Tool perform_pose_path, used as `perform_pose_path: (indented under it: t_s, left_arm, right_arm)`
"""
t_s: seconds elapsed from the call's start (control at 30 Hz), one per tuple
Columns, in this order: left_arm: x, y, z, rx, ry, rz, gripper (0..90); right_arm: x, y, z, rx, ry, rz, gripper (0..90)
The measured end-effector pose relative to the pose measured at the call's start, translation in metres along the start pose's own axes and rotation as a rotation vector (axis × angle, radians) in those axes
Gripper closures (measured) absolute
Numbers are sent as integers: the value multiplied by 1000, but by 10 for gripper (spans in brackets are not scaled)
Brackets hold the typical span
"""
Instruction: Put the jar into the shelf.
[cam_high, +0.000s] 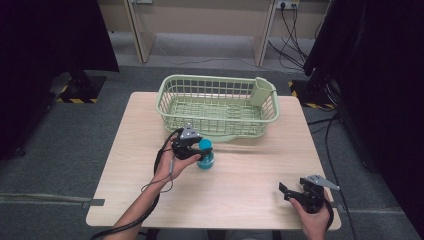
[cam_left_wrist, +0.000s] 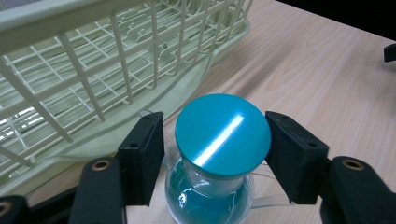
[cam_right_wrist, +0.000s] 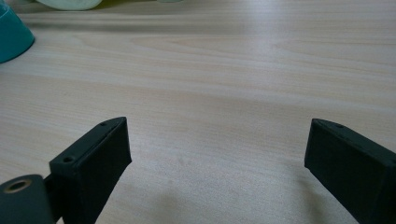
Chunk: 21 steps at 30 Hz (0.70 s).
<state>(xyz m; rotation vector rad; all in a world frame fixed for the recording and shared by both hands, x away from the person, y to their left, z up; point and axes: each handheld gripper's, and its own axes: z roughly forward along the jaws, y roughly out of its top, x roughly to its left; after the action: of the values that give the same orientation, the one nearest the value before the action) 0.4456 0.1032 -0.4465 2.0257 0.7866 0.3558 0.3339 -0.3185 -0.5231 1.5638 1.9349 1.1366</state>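
The left gripper (cam_left_wrist: 215, 154) has a small glass bottle (cam_left_wrist: 210, 196) between its two black jaws. The bottle has a round teal lid (cam_left_wrist: 222, 134) and looks teal inside. The right jaw touches the edge of the lid. The left jaw sits just beside the lid, with a thin gap that can be seen. So the jaws are narrow around the lid, but it is hard to tell if they squeeze it yet.

The bottle stands upright on the wooden table (cam_high: 250, 170). Just past the left gripper (cam_high: 192, 146) is a light green basket (cam_high: 170, 97) with a little cup part in one corner.

The right gripper (cam_high: 292, 192) is well apart from the bottle, near the table's front edge. Its jaws are spread wide over bare wood (cam_right_wrist: 215, 140), with nothing between them.
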Motion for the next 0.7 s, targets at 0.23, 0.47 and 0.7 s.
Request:
perform_pose_path:
  t_s: [0.23,0.47,0.7]
  left_arm:
    - [-1,2,0,5,1,13,484]
    - [-3,6,-5,-12,3,18,485]
    - [-7,16,-14,-43,5,21,486]
  right_arm:
    - [0,0,0,0,0,1,72]
    - [0,0,0,0,0,0,72]
    - [0,0,0,1,-1,0,72]
